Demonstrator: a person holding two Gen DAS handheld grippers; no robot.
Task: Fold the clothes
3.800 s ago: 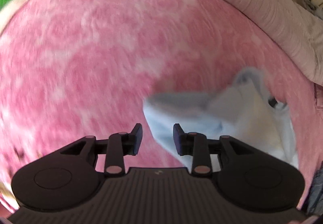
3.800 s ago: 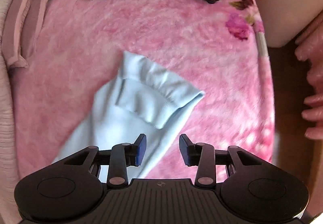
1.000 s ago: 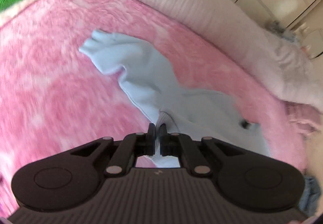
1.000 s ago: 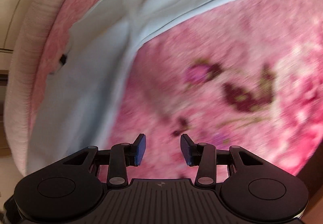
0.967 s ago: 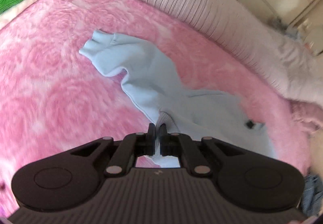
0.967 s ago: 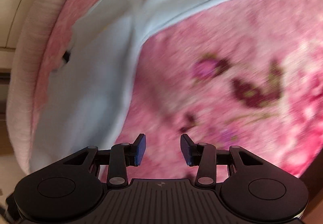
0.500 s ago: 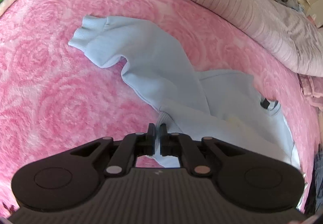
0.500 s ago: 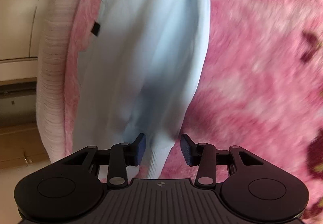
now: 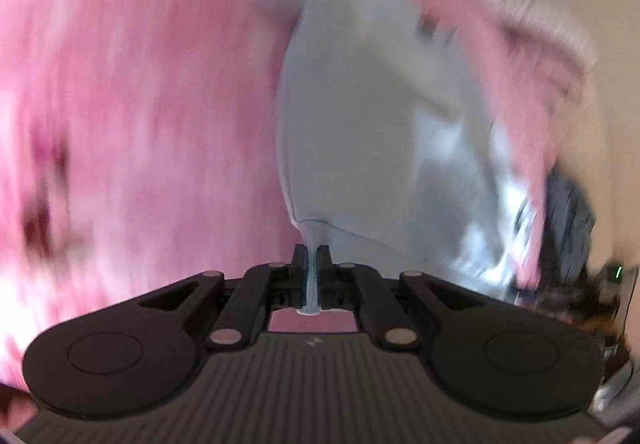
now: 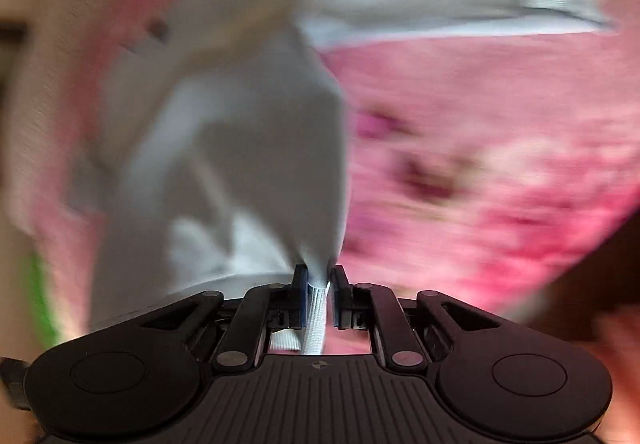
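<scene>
Claws both pinching the light blue sweatshirt by its ribbed hem; left gripper pressed tight on it; right gripper has just clamped down; fabric stretches ahead over the pink blanket; all blurry.

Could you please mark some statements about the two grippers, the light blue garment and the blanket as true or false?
1. The left gripper is shut on the light blue garment. True.
2. The right gripper is empty. False: its jaws have just been closing and now pinch the garment's ribbed hem.
3. The garment lies over a pink blanket. True.
4. The blanket is plain green. False: it is pink with darker flower patterns.
</scene>
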